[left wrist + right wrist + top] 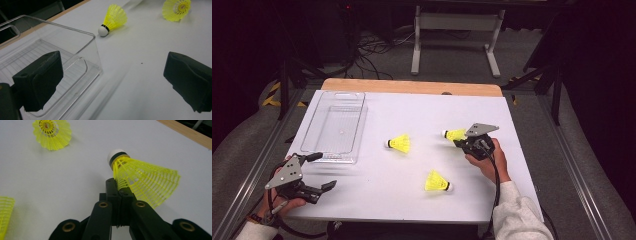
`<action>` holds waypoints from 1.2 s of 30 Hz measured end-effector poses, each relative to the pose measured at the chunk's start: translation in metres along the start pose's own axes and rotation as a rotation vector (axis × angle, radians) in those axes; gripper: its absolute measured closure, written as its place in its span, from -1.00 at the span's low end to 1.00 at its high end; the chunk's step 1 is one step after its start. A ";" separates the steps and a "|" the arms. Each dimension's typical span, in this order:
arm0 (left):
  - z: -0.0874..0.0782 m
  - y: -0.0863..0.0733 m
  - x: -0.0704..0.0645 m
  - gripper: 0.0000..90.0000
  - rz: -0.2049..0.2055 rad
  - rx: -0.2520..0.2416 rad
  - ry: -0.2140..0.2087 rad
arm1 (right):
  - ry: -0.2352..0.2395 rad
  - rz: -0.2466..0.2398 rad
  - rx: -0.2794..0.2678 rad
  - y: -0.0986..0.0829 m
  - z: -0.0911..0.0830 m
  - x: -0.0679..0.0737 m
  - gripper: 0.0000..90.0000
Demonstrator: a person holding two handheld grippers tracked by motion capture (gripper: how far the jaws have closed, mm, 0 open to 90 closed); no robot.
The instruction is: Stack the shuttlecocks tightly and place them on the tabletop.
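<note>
Three yellow shuttlecocks are on the white table (377, 195). My right gripper (462, 141) (117, 186) is shut on the skirt edge of one shuttlecock (455, 134) (142, 177), whose white cork points away from the hand. I cannot tell whether it rests on the table or hangs just above it. A second shuttlecock (399, 143) (113, 20) (52, 133) lies mid-table. The third shuttlecock (437, 181) (176, 8) lies nearer the front edge. My left gripper (326, 171) (112, 77) is open and empty at the front left, beside the near corner of a clear plastic tray (319, 150) (95, 50).
The empty clear tray lies along the table's left side, reaching toward the far edge. A wooden strip (412, 86) borders the back of the table. Beyond the table there is dark floor with cables and a white stand (457, 22).
</note>
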State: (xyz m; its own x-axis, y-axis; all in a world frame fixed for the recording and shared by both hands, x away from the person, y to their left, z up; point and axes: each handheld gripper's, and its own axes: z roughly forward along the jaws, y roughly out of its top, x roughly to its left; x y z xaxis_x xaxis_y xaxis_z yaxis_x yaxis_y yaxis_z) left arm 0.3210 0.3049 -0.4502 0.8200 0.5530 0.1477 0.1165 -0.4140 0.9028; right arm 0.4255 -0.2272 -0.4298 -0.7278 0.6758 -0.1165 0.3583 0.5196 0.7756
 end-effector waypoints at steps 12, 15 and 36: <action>0.001 0.000 0.000 -0.92 0.007 0.007 -0.012 | 0.027 -0.035 -0.053 0.010 -0.007 0.012 1.00; 0.001 0.000 0.000 -0.93 0.006 0.005 -0.013 | 0.037 -0.043 -0.063 0.012 -0.007 0.015 1.00; 0.000 0.001 0.000 -0.94 0.008 -0.005 -0.018 | 0.144 -0.115 -0.075 0.032 0.011 0.045 1.00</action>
State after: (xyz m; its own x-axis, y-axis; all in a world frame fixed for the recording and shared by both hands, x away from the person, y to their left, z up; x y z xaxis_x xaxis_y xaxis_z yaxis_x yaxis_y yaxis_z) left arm 0.3210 0.3040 -0.4500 0.8307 0.5369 0.1474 0.1077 -0.4147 0.9036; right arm 0.4106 -0.1746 -0.4174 -0.8395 0.5298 -0.1209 0.2279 0.5451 0.8068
